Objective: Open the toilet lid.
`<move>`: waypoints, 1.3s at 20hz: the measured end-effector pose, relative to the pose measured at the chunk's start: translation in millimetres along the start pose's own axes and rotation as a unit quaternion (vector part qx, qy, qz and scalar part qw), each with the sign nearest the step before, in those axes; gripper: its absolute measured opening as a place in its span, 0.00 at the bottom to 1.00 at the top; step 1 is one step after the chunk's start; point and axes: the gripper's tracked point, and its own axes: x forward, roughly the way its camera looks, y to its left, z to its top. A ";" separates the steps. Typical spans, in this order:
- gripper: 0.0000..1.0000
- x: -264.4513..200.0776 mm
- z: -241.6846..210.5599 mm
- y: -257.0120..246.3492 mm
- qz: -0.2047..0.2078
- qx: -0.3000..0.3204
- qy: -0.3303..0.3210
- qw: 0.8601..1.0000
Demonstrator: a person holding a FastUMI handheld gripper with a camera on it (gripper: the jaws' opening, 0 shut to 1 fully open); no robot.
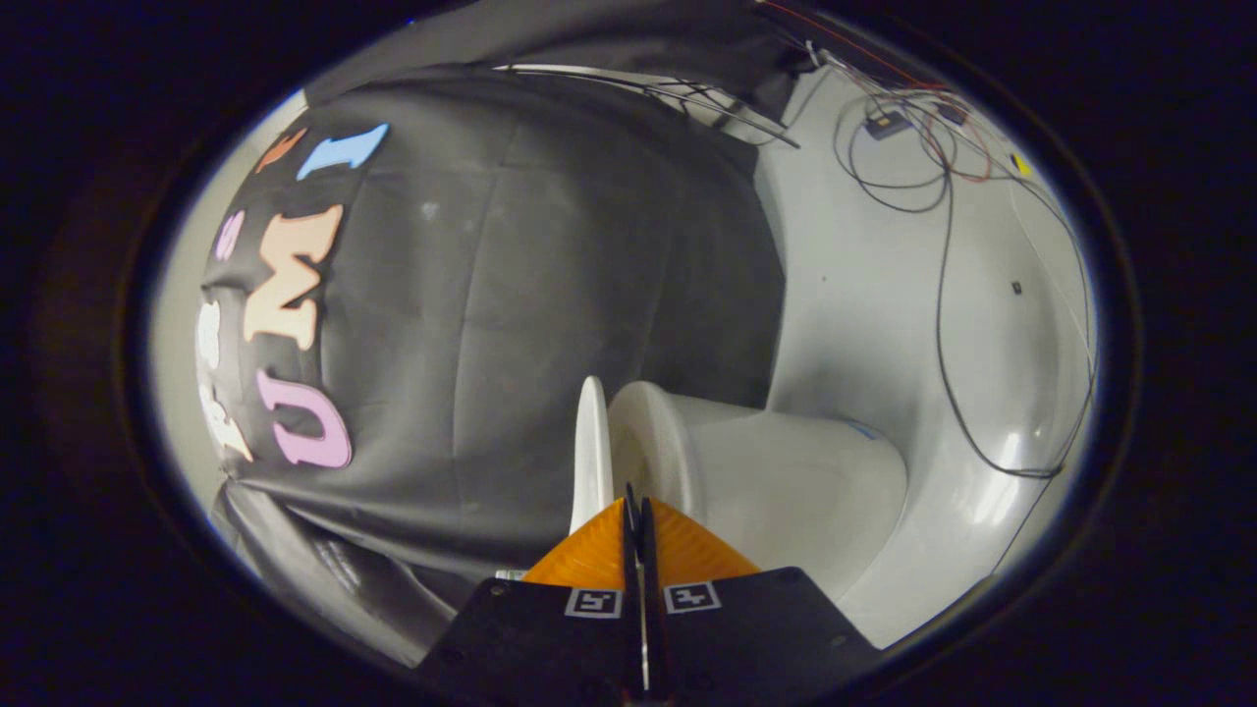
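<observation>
The view is rolled on its side, so the white toilet bowl lies to the right of the fingers and its white lid shows edge-on just to their left. A narrow dark gap separates the lid from the bowl's rim. My gripper is shut, its fingers pressed together with nothing between them. The tips sit at the near end of that gap, beside the lid's edge. The lid's lower end is hidden behind the left finger.
The black booth cloth hangs behind the toilet. A glossy white floor spreads beyond the bowl, crossed by thin black and red cables that lead to small devices.
</observation>
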 end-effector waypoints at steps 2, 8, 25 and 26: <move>0.02 -5.3 -4.5 26.0 -0.011 -0.056 0.000 0.998; 0.02 -24.5 -25.7 114.5 -0.032 -0.177 -0.036 0.983; 0.08 -22.3 -179.4 318.4 0.019 -0.501 -0.026 0.865; 0.08 -20.5 -189.8 324.3 0.028 -0.510 -0.023 0.859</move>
